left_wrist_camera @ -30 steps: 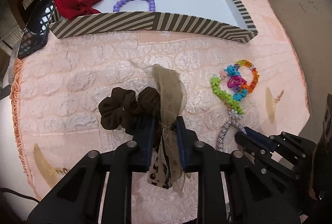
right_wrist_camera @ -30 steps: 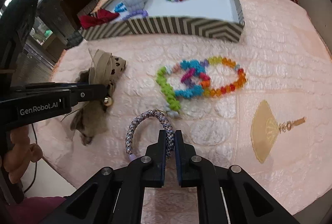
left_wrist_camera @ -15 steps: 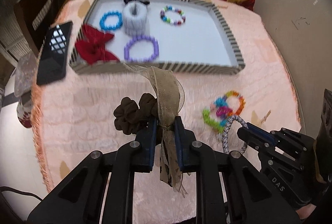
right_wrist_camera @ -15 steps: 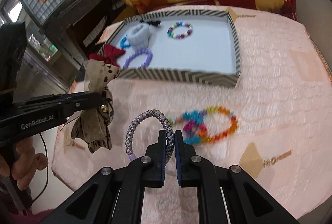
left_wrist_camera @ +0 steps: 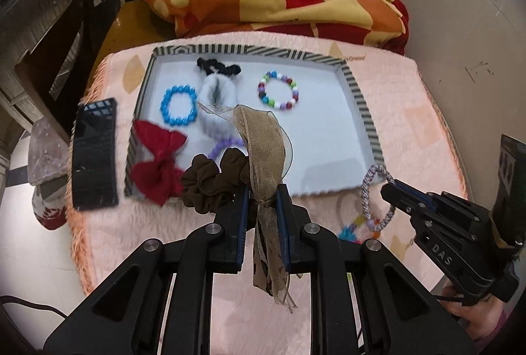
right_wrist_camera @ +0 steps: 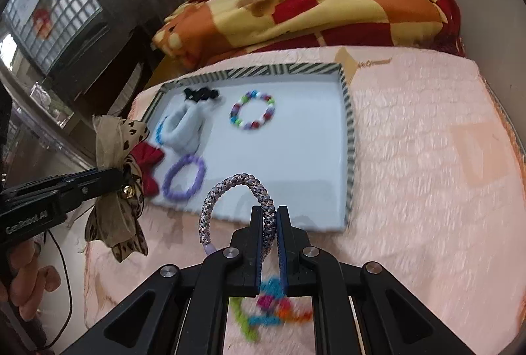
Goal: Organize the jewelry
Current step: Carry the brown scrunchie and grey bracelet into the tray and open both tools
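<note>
Brown scrunchie point(left_wrist_camera: 213, 184) clenched in my left gripper point(left_wrist_camera: 261, 200), braided bracelet point(right_wrist_camera: 230, 200) pinched in my right gripper point(right_wrist_camera: 270, 223), both above the striped tray point(right_wrist_camera: 348, 138).

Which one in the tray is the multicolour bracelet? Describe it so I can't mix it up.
Start at the striped tray on the pink blanket. Most pieces crowd its left half; the multicolour bracelet lies apart from them, toward the far middle, right of the white scrunchie. Its beads mix many colours, whereas the blue bracelet and purple bracelet are each one colour.
</note>
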Demonstrator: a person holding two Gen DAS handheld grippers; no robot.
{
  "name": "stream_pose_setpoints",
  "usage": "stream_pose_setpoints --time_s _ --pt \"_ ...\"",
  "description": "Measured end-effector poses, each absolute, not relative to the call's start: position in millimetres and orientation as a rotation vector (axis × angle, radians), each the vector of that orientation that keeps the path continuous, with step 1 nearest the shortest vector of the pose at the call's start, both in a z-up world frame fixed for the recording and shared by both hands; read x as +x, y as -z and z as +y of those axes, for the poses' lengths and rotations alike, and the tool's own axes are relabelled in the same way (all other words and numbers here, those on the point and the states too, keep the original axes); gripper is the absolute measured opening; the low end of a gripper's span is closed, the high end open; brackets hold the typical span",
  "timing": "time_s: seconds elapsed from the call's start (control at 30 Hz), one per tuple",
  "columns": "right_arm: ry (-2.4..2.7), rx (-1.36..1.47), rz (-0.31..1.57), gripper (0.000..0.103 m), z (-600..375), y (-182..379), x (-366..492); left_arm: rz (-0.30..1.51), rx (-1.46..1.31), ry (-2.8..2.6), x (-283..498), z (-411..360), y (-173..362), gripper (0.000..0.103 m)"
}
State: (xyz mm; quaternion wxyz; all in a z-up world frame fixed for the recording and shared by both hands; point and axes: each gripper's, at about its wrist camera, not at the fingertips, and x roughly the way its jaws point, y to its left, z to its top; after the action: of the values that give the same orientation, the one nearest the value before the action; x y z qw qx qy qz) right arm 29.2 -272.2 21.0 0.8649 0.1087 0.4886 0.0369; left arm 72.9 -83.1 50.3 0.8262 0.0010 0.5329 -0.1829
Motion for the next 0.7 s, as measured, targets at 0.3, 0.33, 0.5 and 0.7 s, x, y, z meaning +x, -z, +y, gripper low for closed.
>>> stream_pose_setpoints --time_s 0.3,0.33,0.5,0.7 --pt "-0.047 0.255 1.095 0.007 -285.5 9.0 76.8 1.181 -0.01 0.4 124.4 -109.0 -35.8 0.015" --pt "-0.044 0.257 1.103 0.007 -285.7 12.5 80.0 1.191 -0.007 0.396 130.7 -112.0 -31.4 0.015" --pt "-0.049 0.267 1.142 0.007 -284.2 29.8 94.7 1.24 -0.001 0.378 156.3 -123.9 -8.7 0.015" --pt "-0.066 0.267 1.19 0.007 -277.4 46.6 107.6 1.294 0.029 0.349 177.3 -133.7 17.3 0.015"
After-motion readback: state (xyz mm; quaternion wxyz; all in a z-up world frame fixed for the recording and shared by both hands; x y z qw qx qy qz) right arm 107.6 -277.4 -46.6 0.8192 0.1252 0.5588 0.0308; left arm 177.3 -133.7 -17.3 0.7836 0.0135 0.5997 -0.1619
